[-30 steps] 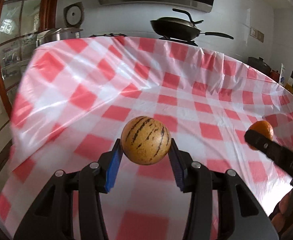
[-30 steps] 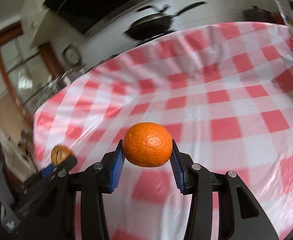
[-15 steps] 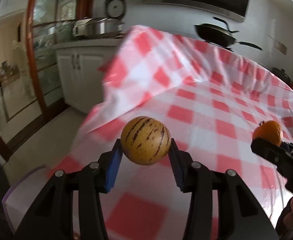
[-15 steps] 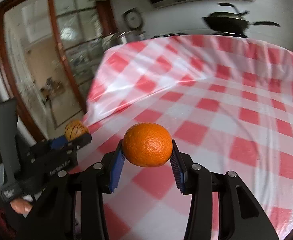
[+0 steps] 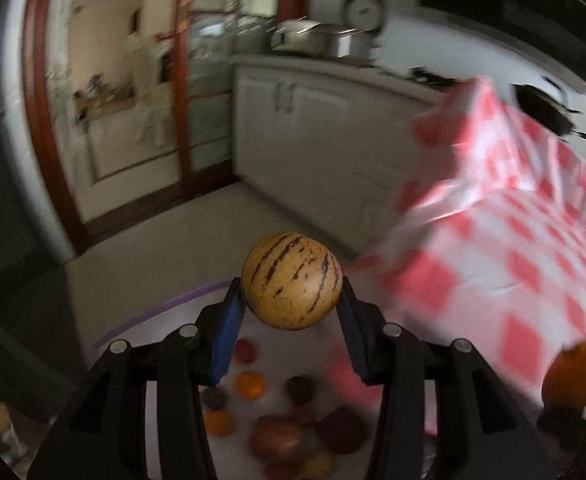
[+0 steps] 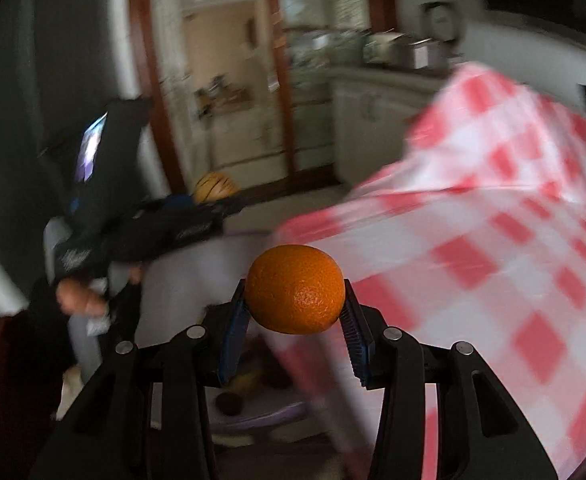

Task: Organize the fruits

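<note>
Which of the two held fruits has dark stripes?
The tan melon in the left gripper: it has dark streaks down its skin. The orange in the right gripper is plain.

Fruits (image 5: 281,436) in the white bin (image 5: 165,312) are blurred, partly hidden.

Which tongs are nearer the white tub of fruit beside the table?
Left. The left tongs, holding the striped fruit, are above the tub. The right tongs, holding the orange, are farther, nearer the tablecloth.
</note>
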Demonstrator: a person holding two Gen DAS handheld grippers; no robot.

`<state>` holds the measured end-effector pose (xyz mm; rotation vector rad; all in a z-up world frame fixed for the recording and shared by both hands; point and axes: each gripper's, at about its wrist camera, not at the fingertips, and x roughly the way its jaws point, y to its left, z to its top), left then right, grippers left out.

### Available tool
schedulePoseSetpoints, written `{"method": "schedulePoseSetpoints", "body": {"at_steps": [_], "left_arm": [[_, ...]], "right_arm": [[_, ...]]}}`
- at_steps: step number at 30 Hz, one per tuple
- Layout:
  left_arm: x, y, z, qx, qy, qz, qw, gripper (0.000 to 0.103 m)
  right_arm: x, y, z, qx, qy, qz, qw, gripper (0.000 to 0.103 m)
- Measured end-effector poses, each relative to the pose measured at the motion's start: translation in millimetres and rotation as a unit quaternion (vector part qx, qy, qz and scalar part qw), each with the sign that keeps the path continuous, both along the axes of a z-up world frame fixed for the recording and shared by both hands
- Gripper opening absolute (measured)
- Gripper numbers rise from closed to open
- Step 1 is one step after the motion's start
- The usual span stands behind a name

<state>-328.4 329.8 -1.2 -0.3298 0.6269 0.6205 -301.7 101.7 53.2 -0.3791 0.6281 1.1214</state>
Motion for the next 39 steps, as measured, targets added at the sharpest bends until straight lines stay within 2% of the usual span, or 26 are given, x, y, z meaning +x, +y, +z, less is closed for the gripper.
{"method": "schedulePoseSetpoints", "body": {"at_steps": [3,7,9,12,16,19,25,28,29,31,33,34,36,37,39], "left_arm": [[-13,24,-21,-0.019,0.035,0.029,0.9988,0.046],[-21,51,-63,-0.054,0.113,0.059,0.9904,0.046],[-23,59,-85,-0.085,0.142,0.056,0.9846,0.046],[-23,59,-107,-0.1,0.18,0.042,0.9777,0.046],[-23,50,-134,-0.109,0.237,0.015,0.9654,0.046],[-23,50,-145,-0.126,0.25,0.009,0.96,0.046],[-14,54,-153,-0.121,0.277,0.017,0.9531,0.047],[-16,56,-154,-0.123,0.271,0.015,0.9545,0.048],[-16,56,-153,-0.122,0.268,0.015,0.9557,0.053],[-17,55,-147,-0.115,0.252,0.022,0.9607,0.059],[-18,54,-141,-0.108,0.24,0.024,0.9645,0.059],[-20,54,-135,-0.102,0.227,0.026,0.9681,0.059],[-23,52,-119,-0.079,0.201,0.032,0.9759,0.07],[-28,50,-106,-0.05,0.187,0.048,0.9799,0.082],[-34,46,-82,0.002,0.153,0.071,0.9857,0.094]], "right_arm": [[-13,28,-30,-0.053,0.014,0.042,0.998,0.044],[-21,64,-77,-0.137,0.039,0.071,0.987,0.044],[-24,77,-96,-0.176,0.037,0.078,0.981,0.044],[-27,92,-123,-0.237,0.04,0.075,0.968,0.044],[-27,97,-138,-0.273,0.03,0.067,0.959,0.044],[-22,98,-148,-0.292,0.029,0.06,0.954,0.044],[-16,95,-153,-0.3,0.037,0.051,0.952,0.044],[-11,93,-151,-0.296,0.041,0.044,0.953,0.047],[-11,92,-149,-0.292,0.04,0.042,0.955,0.056],[-12,90,-142,-0.277,0.036,0.041,0.959,0.066],[-15,88,-132,-0.262,0.023,0.042,0.964,0.071],[-18,87,-128,-0.257,0.016,0.043,0.965,0.077],[-22,87,-118,-0.242,0.0,0.048,0.969,0.084],[-26,86,-110,-0.231,-0.009,0.052,0.972,0.087],[-30,86,-101,-0.215,-0.01,0.064,0.974,0.087]]}}
